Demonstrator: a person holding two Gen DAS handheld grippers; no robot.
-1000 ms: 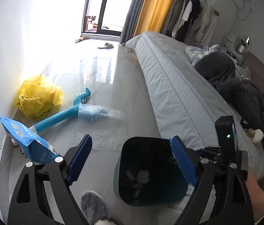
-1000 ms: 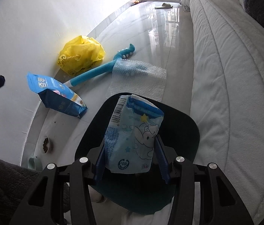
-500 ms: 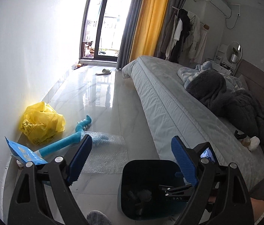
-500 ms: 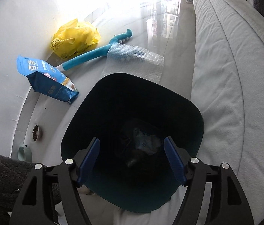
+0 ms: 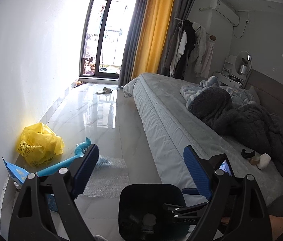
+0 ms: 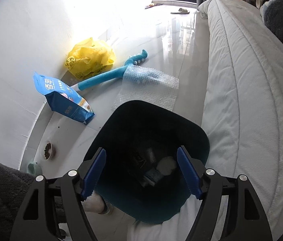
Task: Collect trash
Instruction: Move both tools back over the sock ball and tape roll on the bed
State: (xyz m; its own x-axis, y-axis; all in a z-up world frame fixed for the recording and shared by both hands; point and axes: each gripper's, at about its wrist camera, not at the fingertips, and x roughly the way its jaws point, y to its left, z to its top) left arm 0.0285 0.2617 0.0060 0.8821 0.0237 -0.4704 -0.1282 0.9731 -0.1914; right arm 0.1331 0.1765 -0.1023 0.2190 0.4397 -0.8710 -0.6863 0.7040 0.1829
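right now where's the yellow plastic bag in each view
Left wrist: yellow plastic bag at left, on the floor against the wall, beyond the left claw.
Right wrist: upper left of centre, against the wall.
Shared landmark: the teal foam stick lies beside it in both.

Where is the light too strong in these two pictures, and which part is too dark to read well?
Left wrist view: the glass door is blown out white, and the glossy floor mirrors it. Right wrist view: the wall at the top is washed out by glare, while the inside of the trash bin is so dark that its contents are hard to identify.
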